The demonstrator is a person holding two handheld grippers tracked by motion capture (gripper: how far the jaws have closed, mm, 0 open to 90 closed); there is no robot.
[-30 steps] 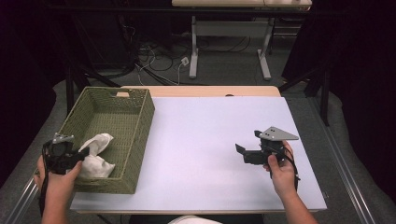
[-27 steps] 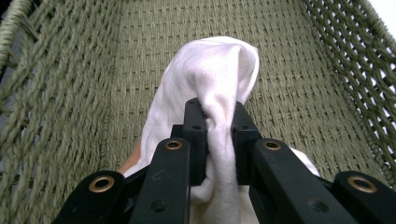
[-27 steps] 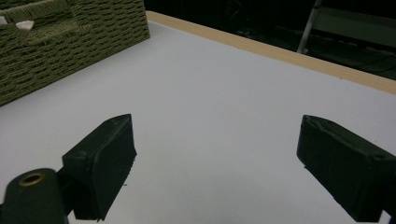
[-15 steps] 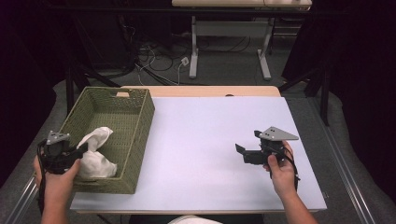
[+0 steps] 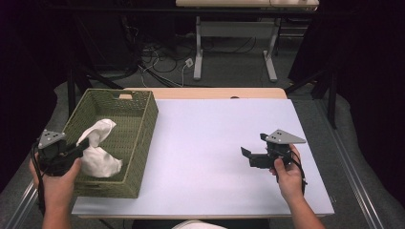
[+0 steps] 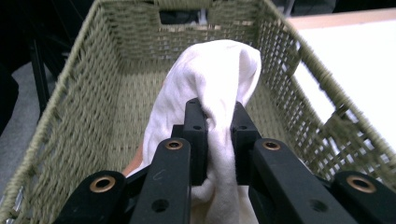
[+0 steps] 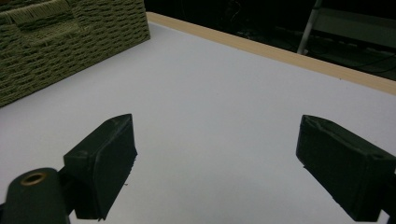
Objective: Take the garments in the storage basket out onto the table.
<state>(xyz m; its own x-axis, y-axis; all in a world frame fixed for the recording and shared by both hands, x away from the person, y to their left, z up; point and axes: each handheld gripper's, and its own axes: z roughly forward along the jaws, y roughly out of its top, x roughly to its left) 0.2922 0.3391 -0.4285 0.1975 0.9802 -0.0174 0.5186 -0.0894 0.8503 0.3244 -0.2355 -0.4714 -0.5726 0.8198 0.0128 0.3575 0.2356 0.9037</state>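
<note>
A white cloth (image 5: 99, 153) hangs partly lifted inside the woven olive basket (image 5: 149, 125) at the table's left. My left gripper (image 5: 82, 145) reaches over the basket's near left corner and is shut on the cloth. In the left gripper view, the cloth (image 6: 212, 70) bulges up between the two pads (image 6: 195, 126), with the basket wall (image 6: 88, 98) around it. My right gripper (image 5: 252, 149) hovers low over the white table at the right, jaws wide apart and empty. In the right gripper view, this gripper (image 7: 217, 154) faces bare tabletop toward the basket (image 7: 70, 39).
The white tabletop (image 5: 210, 143) stretches between basket and right hand, with a wooden strip (image 5: 215, 93) along its far edge. Beyond it are another desk's legs (image 5: 198, 47) and floor cables (image 5: 162, 62). Dark stands (image 5: 71, 86) flank the table.
My left gripper has risen a little with the cloth, pulling it higher in the basket. The right gripper has stayed where it was.
</note>
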